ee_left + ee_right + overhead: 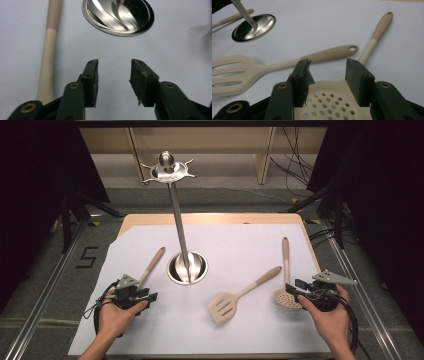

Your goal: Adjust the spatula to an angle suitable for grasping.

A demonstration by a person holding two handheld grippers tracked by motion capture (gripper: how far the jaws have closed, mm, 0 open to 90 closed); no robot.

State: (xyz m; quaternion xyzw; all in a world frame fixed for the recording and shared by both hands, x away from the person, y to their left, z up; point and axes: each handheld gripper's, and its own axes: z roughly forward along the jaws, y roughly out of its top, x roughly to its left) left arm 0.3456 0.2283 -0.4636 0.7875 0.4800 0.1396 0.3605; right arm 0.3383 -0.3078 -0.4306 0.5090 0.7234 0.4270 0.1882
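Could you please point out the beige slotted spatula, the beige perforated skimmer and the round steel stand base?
Beige slotted spatula [223, 306]: high view, on its slotted blade.
Beige perforated skimmer [329, 100]: right gripper view, on its holed bowl between the jaws.
Round steel stand base [117, 16]: left gripper view, on its dished surface.

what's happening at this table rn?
A person holds a two-jaw gripper in each hand over a white-covered table. The right gripper hangs open over the head of a perforated skimmer, not yet closed on it. The left gripper is open beside a beige utensil handle. A slotted spatula lies between them, and a steel hanging stand stands mid-table with nothing hung on it.
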